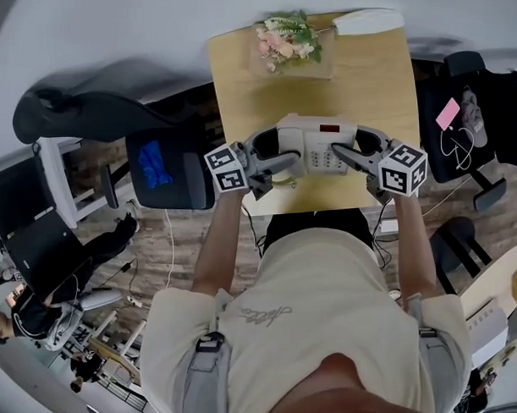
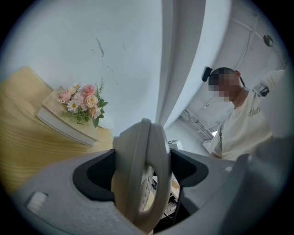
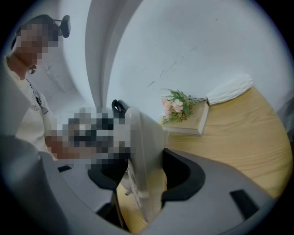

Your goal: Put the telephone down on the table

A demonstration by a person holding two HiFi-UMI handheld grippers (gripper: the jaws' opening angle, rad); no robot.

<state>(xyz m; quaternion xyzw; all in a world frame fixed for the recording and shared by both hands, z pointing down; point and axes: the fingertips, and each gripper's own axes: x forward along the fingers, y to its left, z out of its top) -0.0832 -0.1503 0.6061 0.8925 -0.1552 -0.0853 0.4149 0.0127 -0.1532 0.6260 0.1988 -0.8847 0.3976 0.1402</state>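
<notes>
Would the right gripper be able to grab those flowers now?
Probably not: the right gripper is shut on the telephone, which the left gripper also holds, though nothing blocks the flowers.

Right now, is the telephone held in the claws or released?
Held. Both the left claw and right claw are shut on the telephone. Whether it touches the table cannot be told.

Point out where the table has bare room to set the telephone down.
Bare wood spans the middle of the table, between the book with flowers at the far edge and the telephone gripped by the left tool and right tool at the near edge. The right strip below the white cloth is also free. The far edge is crowded.
</notes>
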